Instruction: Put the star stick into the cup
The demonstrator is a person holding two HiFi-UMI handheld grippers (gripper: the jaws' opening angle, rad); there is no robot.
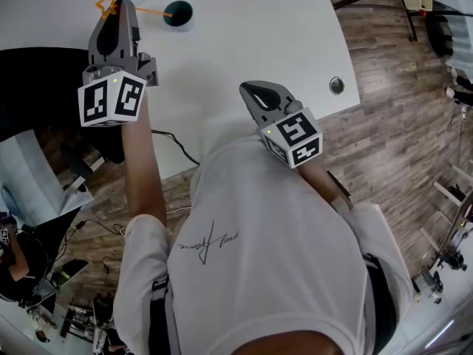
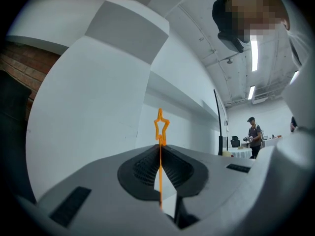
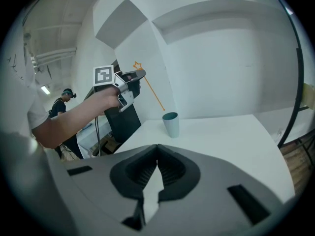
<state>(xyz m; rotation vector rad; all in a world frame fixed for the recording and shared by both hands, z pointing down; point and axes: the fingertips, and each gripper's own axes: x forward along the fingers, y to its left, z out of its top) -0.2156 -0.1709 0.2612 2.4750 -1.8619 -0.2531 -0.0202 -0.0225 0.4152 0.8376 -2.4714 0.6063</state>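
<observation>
There is one star stick (image 2: pixel 160 171). There is one cup (image 1: pixel 178 13). There is one white worktop (image 1: pixel 266 43). There are two grippers, the left gripper (image 1: pixel 122 7) and the right gripper (image 1: pixel 253 91). One person (image 2: pixel 254 135) stands far back.

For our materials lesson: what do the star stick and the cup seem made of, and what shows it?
The star stick: probably plastic, thin, uniformly bright orange, with an open star outline on top. The cup: plastic or ceramic, cannot tell; smooth, plain teal wall, no gloss visible.

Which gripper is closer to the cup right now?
Left. The left gripper, shut on the star stick, is raised beside the cup; the right gripper is farther back, shut and empty.
</observation>
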